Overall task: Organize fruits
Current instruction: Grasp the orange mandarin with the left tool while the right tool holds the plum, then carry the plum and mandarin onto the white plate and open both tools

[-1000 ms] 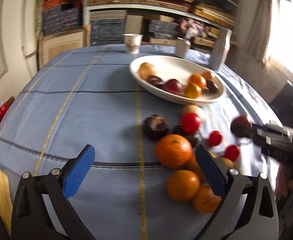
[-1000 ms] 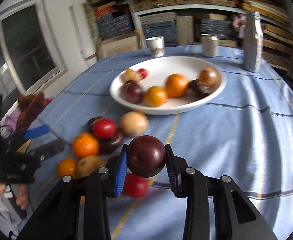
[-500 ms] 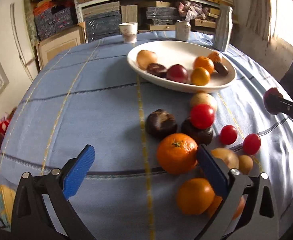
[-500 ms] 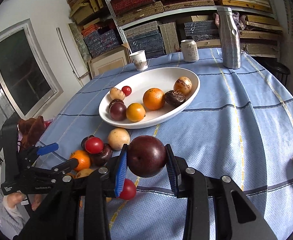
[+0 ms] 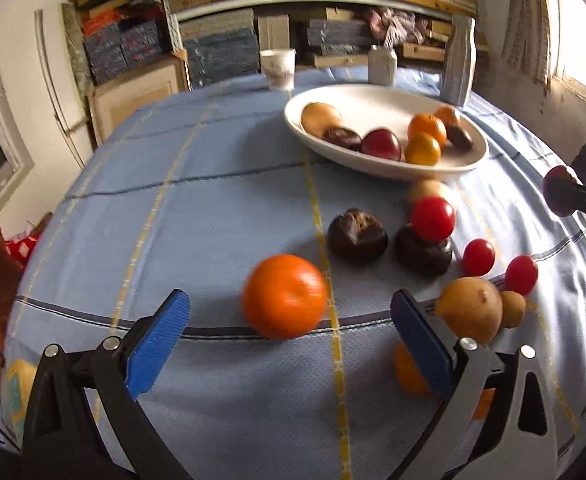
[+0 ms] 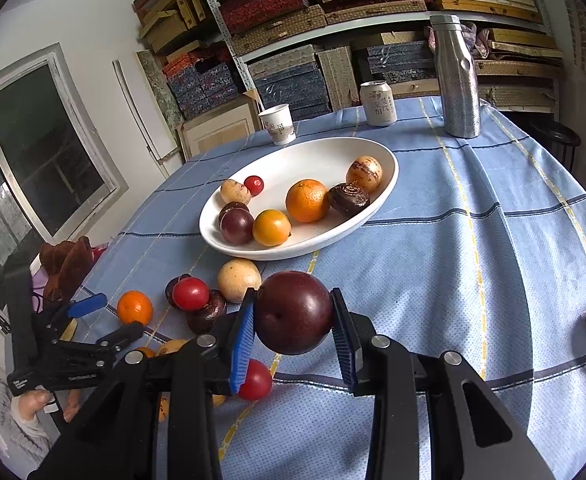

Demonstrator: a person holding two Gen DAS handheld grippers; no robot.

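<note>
Right gripper (image 6: 293, 334) clamps a dark plum (image 6: 293, 312), above the table (image 6: 493, 280), short of the white bowl (image 6: 385, 192); bare blue cloth to its right. Left gripper (image 5: 289, 336) gapes wide, nothing gripped, an orange (image 5: 285, 296) on the cloth between its pads. Loose fruit clusters beside it. Far edge: paper cup (image 6: 279, 124), can (image 6: 379, 102) with unreadable print, steel bottle (image 6: 457, 76).

The left gripper (image 5: 289, 324) hangs over the blue tablecloth (image 5: 213, 208) with its jaws spread wide, a blurred orange (image 5: 285, 296) lying between the blue pads, touching neither. Beyond sit 2 dark fruits (image 5: 357, 235), 3 red tomatoes (image 5: 432, 218) and a white bowl (image 5: 373, 164) holding 6 fruits.
</note>
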